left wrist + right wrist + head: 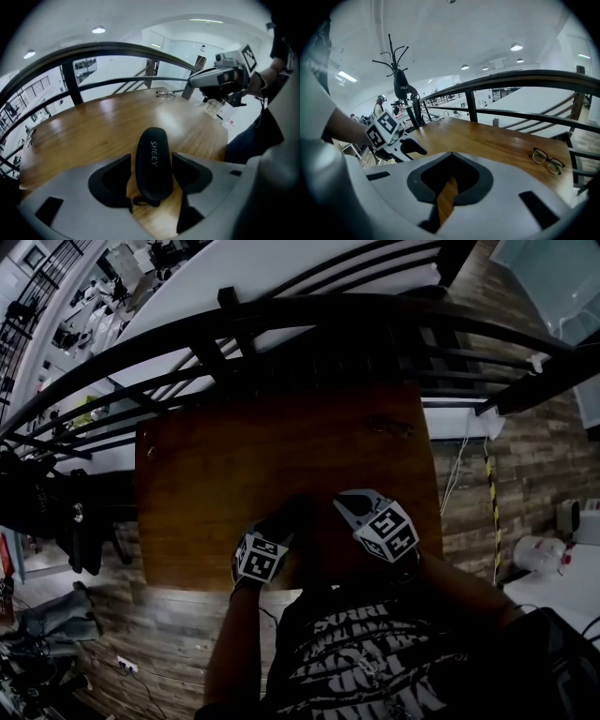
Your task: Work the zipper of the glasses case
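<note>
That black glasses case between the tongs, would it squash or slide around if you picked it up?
The glasses case shows a rounded, bulging shell between the left tongs, so it is probably fairly stiff. Its smooth matte skin might slip a little. Its curved sides suggest it could rock on the wooden table.

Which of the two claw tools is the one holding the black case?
The left gripper: its jaws clamp the glasses case, while the right gripper has its jaws shut together on nothing.
</note>
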The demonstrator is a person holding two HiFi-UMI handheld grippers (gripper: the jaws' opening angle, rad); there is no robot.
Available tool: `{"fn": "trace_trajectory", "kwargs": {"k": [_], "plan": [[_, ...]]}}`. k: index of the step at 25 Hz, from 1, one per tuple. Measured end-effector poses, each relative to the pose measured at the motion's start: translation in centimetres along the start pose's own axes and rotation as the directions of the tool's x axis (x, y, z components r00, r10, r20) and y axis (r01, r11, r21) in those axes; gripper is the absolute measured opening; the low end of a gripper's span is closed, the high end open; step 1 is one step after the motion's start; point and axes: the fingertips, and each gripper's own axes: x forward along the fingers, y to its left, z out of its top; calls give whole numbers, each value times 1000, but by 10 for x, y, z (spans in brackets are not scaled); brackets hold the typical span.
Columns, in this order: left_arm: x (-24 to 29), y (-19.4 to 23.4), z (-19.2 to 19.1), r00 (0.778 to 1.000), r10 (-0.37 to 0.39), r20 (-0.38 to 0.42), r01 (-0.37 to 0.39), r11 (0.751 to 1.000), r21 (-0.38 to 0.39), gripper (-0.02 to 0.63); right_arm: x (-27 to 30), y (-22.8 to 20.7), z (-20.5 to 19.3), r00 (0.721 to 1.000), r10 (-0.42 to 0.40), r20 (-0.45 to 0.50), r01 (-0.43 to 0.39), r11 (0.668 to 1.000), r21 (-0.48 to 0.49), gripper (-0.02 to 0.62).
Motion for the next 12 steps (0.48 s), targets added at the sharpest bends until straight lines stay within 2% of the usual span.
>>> {"fn": "trace_trajectory", "kwargs": {"k": [3,6,7,9,12], "plan": [[9,8,-6,994,-100,-54,96,993,-64,264,-3,4,3,1000,-6,-2,6,1000,-6,-2],[19,5,-14,969,-229,-94,216,968,-131,265,-8,5,3,1000,-15,-8,14,1000,-13,-3],[22,2,-16,958,-265,-105,249,958,-146,285,-10,4,3,1000,-19,-11,19,1000,-13,-3],[25,-10,-15,939,-323,-114,304,939,-158,291,-13,4,2,1000,-26,-14,26,1000,-11,-3],[32,-26,-17,928,-338,-155,323,939,-117,302,-15,4,5,999,-33,-10,33,999,-12,-2]]}}
